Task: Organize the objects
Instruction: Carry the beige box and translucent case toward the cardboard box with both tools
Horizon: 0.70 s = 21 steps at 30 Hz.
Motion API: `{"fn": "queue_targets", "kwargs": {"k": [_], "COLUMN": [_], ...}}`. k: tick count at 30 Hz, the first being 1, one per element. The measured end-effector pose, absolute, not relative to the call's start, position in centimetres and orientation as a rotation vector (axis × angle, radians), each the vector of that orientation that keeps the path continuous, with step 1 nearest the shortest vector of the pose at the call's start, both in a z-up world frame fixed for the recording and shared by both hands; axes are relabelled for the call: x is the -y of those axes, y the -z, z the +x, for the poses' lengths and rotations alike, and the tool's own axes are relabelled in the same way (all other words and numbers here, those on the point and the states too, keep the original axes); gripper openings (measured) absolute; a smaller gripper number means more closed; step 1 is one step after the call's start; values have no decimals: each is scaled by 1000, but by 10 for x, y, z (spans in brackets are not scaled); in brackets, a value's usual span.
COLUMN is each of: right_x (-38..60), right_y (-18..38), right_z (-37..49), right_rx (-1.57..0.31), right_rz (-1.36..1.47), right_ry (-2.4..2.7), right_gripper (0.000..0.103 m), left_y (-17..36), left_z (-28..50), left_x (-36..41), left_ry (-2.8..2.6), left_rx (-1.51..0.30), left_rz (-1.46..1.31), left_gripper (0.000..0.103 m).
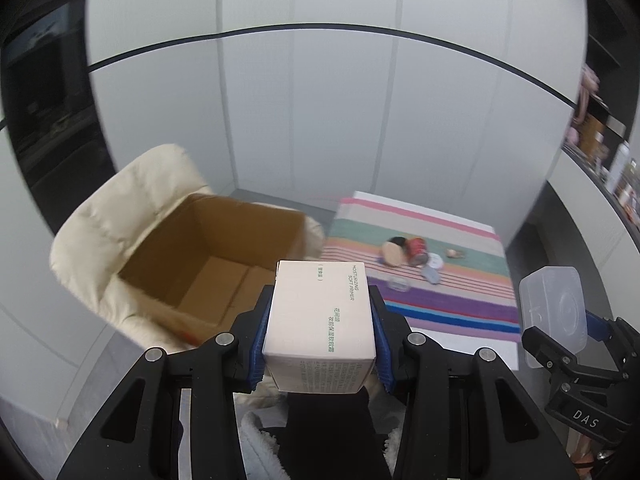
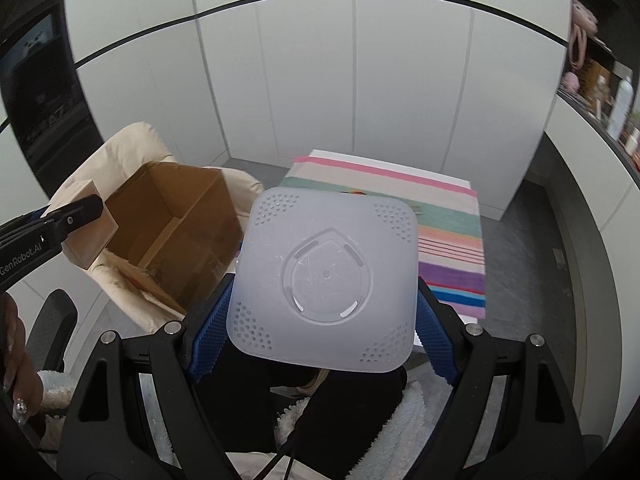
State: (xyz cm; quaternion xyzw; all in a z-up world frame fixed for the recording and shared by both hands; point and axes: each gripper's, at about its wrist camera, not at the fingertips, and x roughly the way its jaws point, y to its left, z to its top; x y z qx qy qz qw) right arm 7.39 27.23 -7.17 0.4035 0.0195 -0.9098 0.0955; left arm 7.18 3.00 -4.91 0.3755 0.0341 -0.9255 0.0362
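My left gripper [image 1: 318,344] is shut on a pale pink primer box [image 1: 320,328], held in the air just right of an open cardboard box [image 1: 208,260]. The blue pads press both sides of the primer box. My right gripper [image 2: 324,332] is shut on a frosted, translucent square plastic container [image 2: 326,292], its perforated face toward the camera. The right wrist view shows the primer box [image 2: 90,236] and the left gripper's finger [image 2: 70,216] at the left, beside the cardboard box [image 2: 172,232]. In the left wrist view the plastic container [image 1: 554,312] is at the right edge.
The cardboard box sits on a cream padded chair [image 1: 120,216]. A striped cloth covers a low table [image 1: 460,256] carrying several small items, among them a red tin [image 1: 416,248] and a round brush [image 1: 394,254]. Shelves with bottles [image 1: 616,164] line the right wall. White cabinet panels stand behind.
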Motion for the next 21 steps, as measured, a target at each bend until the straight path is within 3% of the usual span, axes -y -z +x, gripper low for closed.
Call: {"fn": "queue_targets", "kwargs": {"k": [21], "right_x": [-96], "right_y": [96], "right_z": [72], "right_rx": [-295], "right_rz": [1081], "right_ry": [2298], "right_gripper": [85], "left_y": [67], "left_z": [107], "left_x": [93], "left_ry": [2523], "left_rx": [-267], "left_rz": [1083], "left_gripper": [44]}}
